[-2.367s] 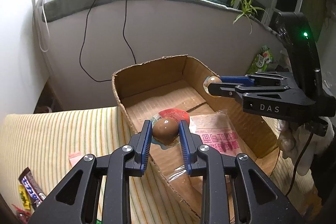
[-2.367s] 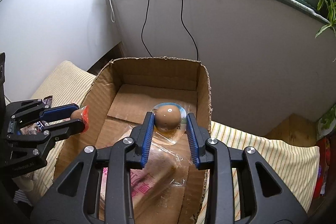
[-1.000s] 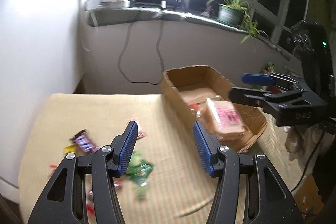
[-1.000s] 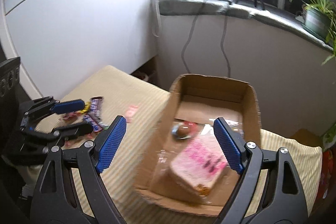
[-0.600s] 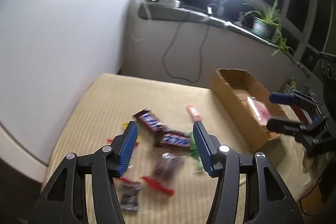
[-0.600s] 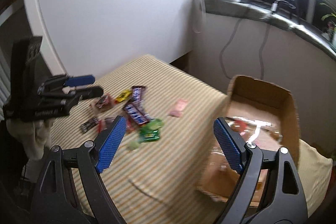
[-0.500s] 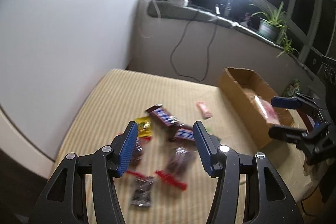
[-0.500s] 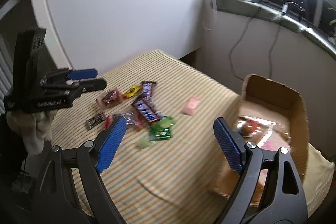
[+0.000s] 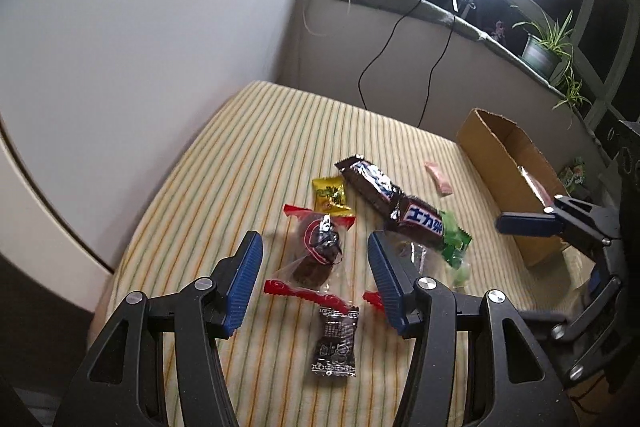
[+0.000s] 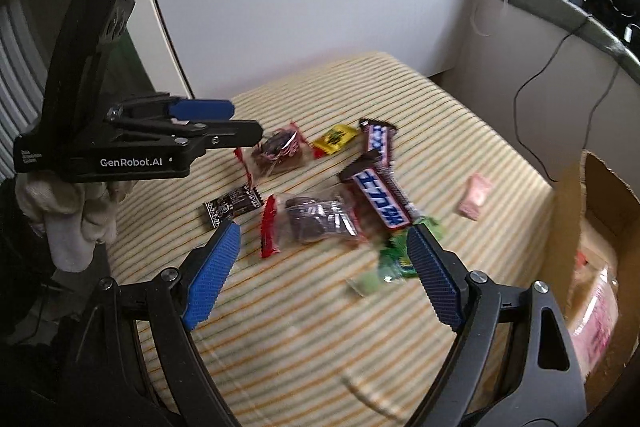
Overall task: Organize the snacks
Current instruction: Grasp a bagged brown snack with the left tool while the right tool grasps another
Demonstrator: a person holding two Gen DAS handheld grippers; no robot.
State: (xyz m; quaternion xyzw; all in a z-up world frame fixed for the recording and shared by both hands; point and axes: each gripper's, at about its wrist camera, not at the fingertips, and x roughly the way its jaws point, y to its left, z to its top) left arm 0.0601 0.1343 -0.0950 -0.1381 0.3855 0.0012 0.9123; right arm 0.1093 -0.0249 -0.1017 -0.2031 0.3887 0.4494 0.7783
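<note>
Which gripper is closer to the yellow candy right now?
Left. The left gripper hangs open just short of the yellow candy, over the red-edged packet. The right gripper is open farther back, beyond the chocolate bars.

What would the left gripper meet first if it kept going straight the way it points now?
Most likely the clear packet with red ends, which lies between the open fingers of the left gripper on the striped cloth. Depth is uncertain; the small black packet sits nearer but lower in the view.
</note>
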